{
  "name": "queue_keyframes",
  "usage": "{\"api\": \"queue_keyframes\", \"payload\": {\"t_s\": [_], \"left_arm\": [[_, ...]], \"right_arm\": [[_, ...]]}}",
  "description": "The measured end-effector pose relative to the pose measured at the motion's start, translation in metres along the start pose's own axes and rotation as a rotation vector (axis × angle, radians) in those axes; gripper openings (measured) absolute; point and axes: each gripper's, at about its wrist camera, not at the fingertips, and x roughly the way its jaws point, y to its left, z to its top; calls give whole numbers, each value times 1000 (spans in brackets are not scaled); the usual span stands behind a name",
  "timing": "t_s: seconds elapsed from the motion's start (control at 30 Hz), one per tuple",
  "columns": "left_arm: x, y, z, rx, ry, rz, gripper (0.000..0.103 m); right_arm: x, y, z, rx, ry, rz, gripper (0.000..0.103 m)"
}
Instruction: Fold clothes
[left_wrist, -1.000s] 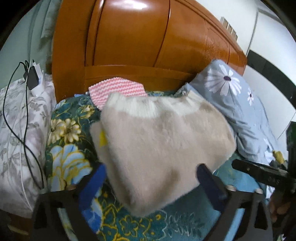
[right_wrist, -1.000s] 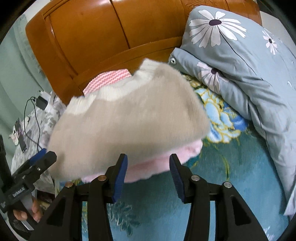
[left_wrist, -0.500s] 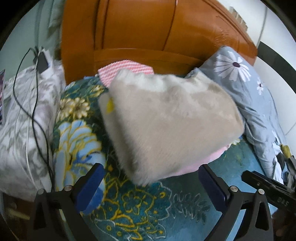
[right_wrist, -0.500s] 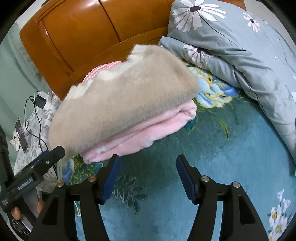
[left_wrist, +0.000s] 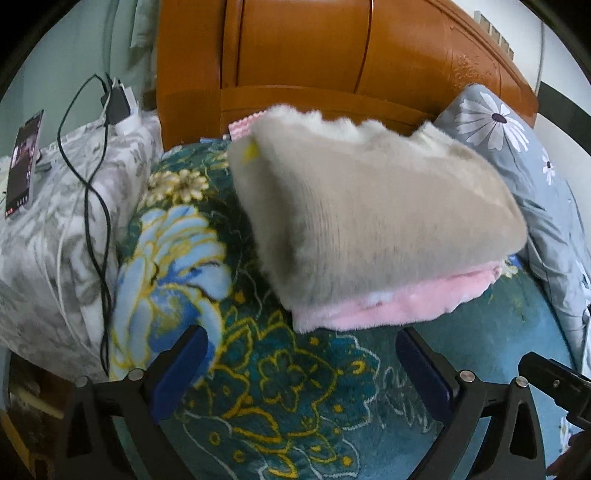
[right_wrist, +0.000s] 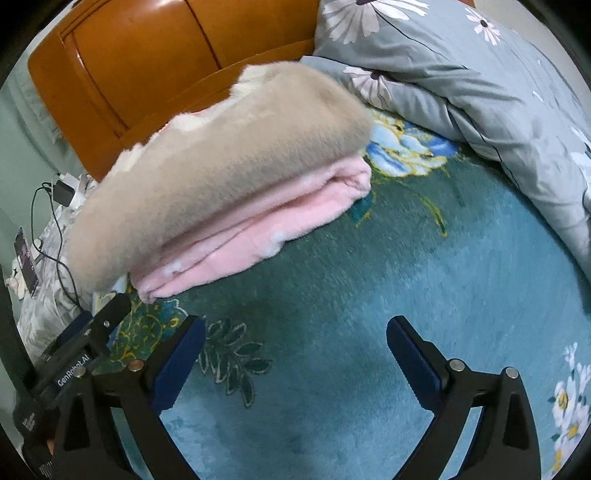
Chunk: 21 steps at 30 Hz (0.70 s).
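A folded beige fluffy garment lies on top of a folded pink fluffy garment on the teal flowered bedspread, near the headboard. The same stack shows in the right wrist view, beige garment over pink garment. My left gripper is open and empty, just short of the stack's near edge. My right gripper is open and empty, over bare bedspread in front of the stack. The left gripper's body shows at the lower left of the right wrist view.
A wooden headboard stands behind the stack. A grey-blue daisy quilt lies to the right. A grey floral pillow with a black cable, a charger and a phone lies left. A pink-and-white cloth peeks behind the stack.
Both grippers have drawn back from the stack toward me. The right gripper's jaws have opened wider. The beige garment now rests on the pink one.
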Motion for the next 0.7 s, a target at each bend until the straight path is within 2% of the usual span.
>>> {"api": "queue_keyframes", "payload": {"t_s": [0.2,0.7], "left_arm": [[-1,-6,-7,25,-69,6,103],[11,-7,-19,35,-40,20,103]], "right_arm": [[9,1,-8,-8,-5,-2,99],[26,4,-20,-27,-1,-25,99]]}}
